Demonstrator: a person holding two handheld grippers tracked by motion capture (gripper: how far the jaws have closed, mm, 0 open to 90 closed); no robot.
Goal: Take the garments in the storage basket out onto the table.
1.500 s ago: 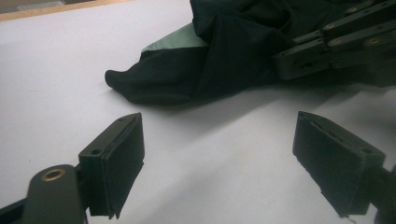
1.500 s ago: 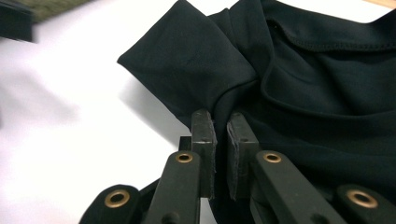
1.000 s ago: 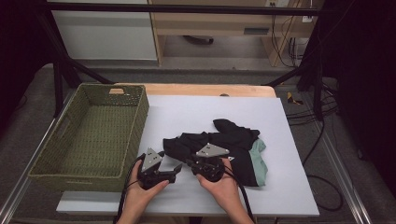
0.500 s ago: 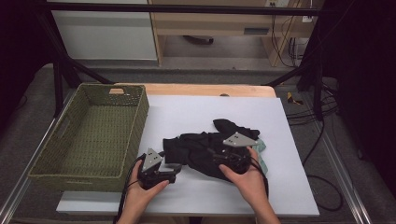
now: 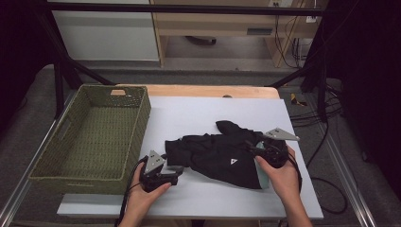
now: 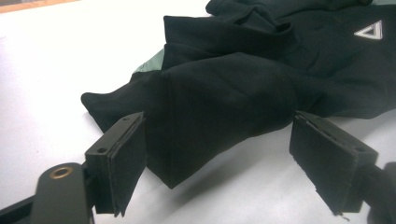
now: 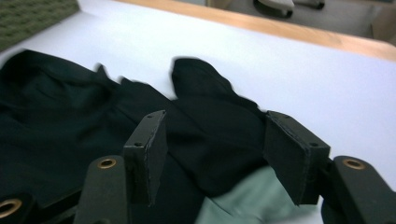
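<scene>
Item: black garment (image 5: 222, 156), crumpled, unfolded; you are bracketing its corner with left gripper (image 6: 219, 163), jaws apart; right gripper (image 7: 215, 154), jaws just opening, gripping nothing; wicker basket (image 5: 90, 137) awaiting

The right tool (image 5: 255, 150) has slid from beside the left tool (image 5: 176, 171) across the black garment (image 5: 215, 156), its jaws opening.

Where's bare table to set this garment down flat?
The white table top is bare between the green basket and the black garment, behind the garment to the wooden edge, and along the front. The right side is crowded by garment and right gripper.
</scene>
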